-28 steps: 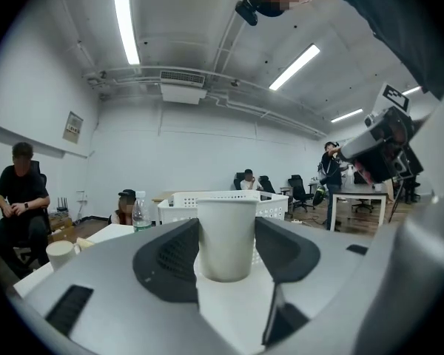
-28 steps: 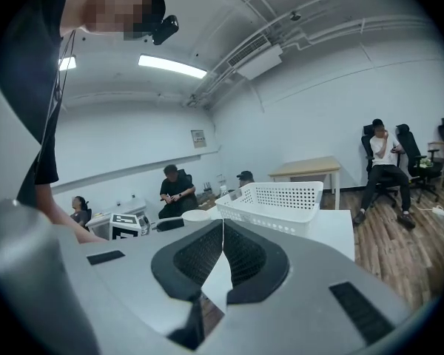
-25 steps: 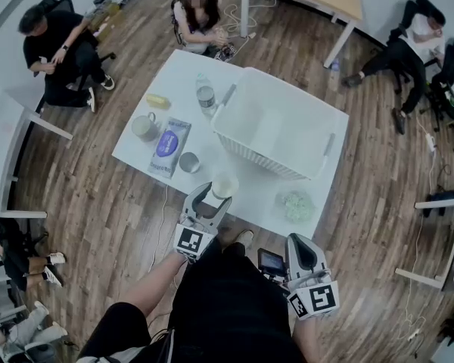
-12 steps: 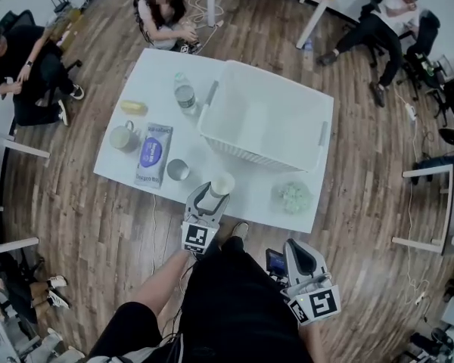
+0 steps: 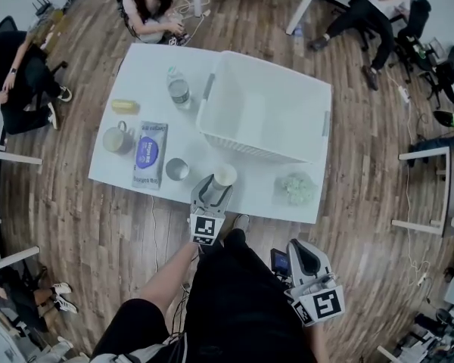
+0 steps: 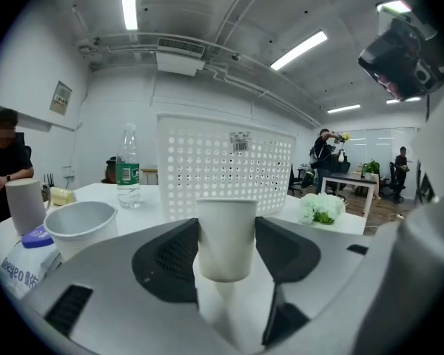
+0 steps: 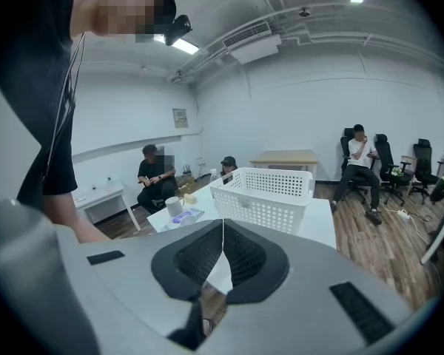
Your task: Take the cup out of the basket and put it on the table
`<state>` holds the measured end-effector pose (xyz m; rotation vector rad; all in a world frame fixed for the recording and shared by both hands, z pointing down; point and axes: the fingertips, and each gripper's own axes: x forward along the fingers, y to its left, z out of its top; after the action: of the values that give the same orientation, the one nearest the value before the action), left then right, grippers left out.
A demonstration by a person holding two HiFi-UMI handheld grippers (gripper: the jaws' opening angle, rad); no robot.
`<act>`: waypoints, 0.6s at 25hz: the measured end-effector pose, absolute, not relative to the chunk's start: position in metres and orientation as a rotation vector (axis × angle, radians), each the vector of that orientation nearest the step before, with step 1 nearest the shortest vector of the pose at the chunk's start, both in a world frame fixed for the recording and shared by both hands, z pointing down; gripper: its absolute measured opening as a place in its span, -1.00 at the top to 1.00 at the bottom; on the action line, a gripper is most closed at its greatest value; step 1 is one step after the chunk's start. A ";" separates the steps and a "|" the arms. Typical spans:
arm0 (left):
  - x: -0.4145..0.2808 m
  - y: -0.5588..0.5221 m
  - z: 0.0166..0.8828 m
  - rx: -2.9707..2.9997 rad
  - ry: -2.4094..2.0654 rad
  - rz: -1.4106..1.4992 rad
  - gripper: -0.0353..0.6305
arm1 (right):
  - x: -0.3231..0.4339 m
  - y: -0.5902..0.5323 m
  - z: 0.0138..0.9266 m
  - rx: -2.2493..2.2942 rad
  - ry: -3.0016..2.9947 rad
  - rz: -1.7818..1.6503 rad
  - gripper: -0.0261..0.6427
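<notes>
A white paper cup (image 5: 225, 175) stands upright between the jaws of my left gripper (image 5: 220, 182), just in front of the white perforated basket (image 5: 251, 149). In the left gripper view both pads press the cup (image 6: 226, 235) at its sides, so the left gripper (image 6: 226, 251) is shut on it. The cup's base hangs close over the white table (image 5: 251, 193); I cannot tell whether it touches. The basket (image 6: 229, 170) rises right behind the cup. My right gripper (image 5: 302, 252) hangs off the table by the person's hip. Its pads meet in the right gripper view, where the gripper (image 7: 222, 263) holds nothing.
On the table's left half lie a metal bowl (image 5: 177, 169), a blue packet (image 5: 149, 153), a grey mug (image 5: 117, 137), a yellow item (image 5: 124, 106) and a water bottle (image 5: 178, 89). A green-white bunch of flowers (image 5: 296, 187) sits at the right front. People sit around the room.
My left gripper has sunk with the cup in it, down toward the tabletop in front of the basket. The right gripper stays by the hip.
</notes>
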<state>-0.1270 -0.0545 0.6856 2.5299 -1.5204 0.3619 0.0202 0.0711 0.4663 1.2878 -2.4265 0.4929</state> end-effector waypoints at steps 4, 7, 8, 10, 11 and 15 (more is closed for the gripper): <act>-0.128 -0.051 0.698 2.494 -1.512 0.424 0.16 | 0.017 0.072 0.465 1.291 -2.422 0.495 0.85; -0.128 -0.045 0.700 2.483 -1.521 0.433 0.16 | 0.018 0.073 0.466 1.299 -2.418 0.502 0.85; -0.128 -0.044 0.700 2.482 -1.522 0.429 0.16 | 0.018 0.073 0.466 1.299 -2.418 0.503 0.85; -0.130 -0.041 0.701 2.474 -1.519 0.422 0.16 | 0.016 0.072 0.465 1.296 -2.420 0.504 0.85; -0.130 -0.039 0.701 2.464 -1.516 0.420 0.14 | 0.015 0.072 0.465 1.293 -2.422 0.504 0.85; -0.135 -0.033 0.708 2.420 -1.522 0.421 0.02 | 0.012 0.070 0.467 1.278 -2.424 0.510 0.85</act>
<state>-0.1348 -0.0326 0.7078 2.4198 -1.5220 0.4205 0.0121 0.0703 0.4672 1.2777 -2.4245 0.5105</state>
